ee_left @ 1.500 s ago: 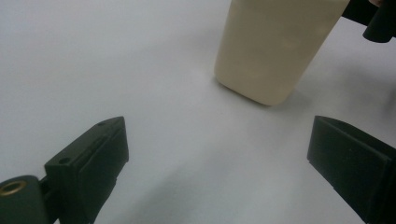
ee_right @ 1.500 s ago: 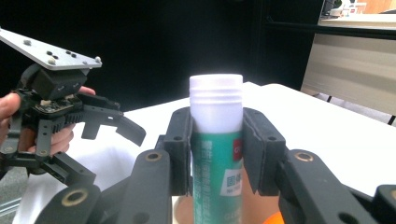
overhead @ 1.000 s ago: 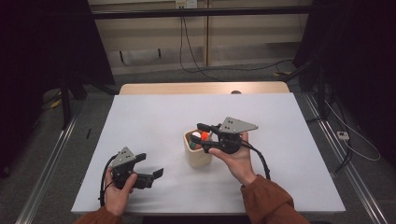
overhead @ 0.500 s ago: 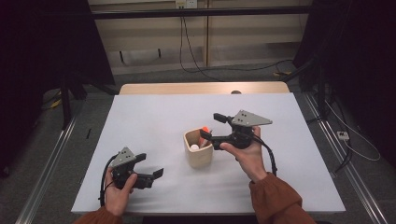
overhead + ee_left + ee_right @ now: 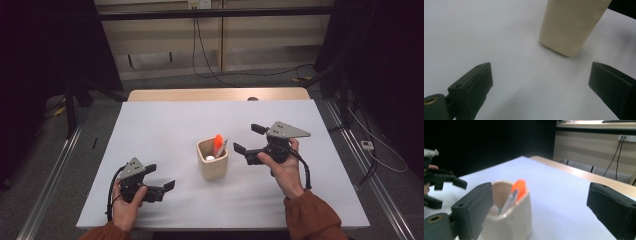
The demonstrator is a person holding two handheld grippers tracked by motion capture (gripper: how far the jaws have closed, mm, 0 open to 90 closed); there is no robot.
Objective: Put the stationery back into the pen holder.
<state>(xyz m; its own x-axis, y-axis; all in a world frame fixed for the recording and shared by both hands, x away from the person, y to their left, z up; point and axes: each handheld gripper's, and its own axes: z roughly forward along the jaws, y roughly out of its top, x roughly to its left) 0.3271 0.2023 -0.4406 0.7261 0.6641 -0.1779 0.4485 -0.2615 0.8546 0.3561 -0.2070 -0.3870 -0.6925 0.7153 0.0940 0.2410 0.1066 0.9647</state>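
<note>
My right gripper (image 5: pixel 248 138) sits right of centre in the high view; its jaws have just been opening and stand wide with nothing between them. The cup (image 5: pixel 213 160) is just left of it at mid-frame, the orange-tipped tool (image 5: pixel 218 145) upright inside. My left gripper (image 5: pixel 161 176), lower left, gapes empty, farther off.

No legible text or labels anywhere

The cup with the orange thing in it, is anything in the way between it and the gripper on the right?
No. The right gripper hangs beside the cup with its jaws open and nothing between them, having just opened. Only bare white table lies in the gap. The orange thing sits inside the cup.
</note>
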